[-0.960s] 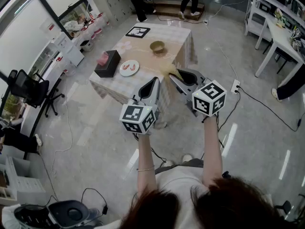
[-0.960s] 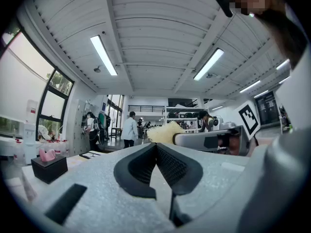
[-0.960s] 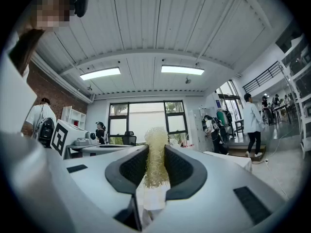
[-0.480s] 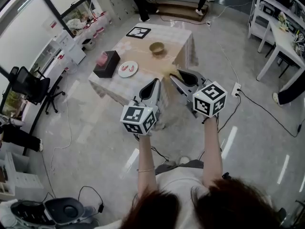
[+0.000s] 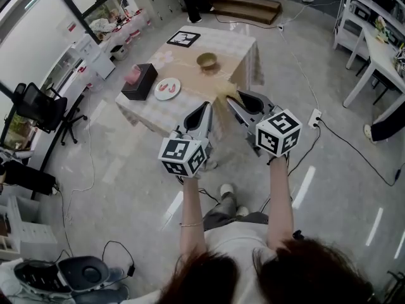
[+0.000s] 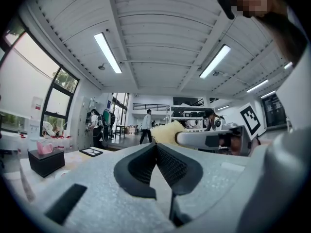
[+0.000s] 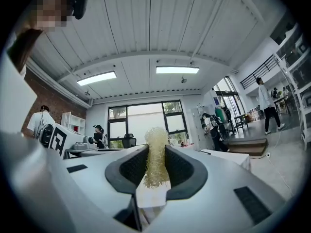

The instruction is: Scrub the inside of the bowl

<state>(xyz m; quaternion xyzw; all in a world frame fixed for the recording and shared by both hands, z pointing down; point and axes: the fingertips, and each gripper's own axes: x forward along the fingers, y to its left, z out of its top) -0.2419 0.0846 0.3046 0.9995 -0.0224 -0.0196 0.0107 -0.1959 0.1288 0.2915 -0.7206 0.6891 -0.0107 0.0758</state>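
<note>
A tan bowl [image 5: 207, 60] stands on the far table [image 5: 237, 49], which is covered by a checked cloth. Both grippers are held level in front of me, well short of the table. My left gripper [image 5: 206, 105] [image 6: 155, 145] is shut with nothing between its pads. My right gripper [image 5: 230, 98] [image 7: 155, 149] is shut on a pale yellow fibrous scrubber [image 7: 156, 152] [image 5: 223, 94], which sticks up past the pads. In the left gripper view the scrubber [image 6: 165, 132] shows at the tip of the right gripper [image 6: 181, 139].
On the table there are also a white plate with red food [image 5: 168, 88], a black tissue box [image 5: 139, 81] and a marker board [image 5: 183, 38]. A cable and socket [image 5: 314, 118] lie on the floor at right. An office chair [image 5: 39, 106] stands at left, white tables [image 5: 373, 49] at right.
The grippers keep the same pose. The person has stepped forward, one foot now showing below the grippers, and people at the far end have walked on.
</note>
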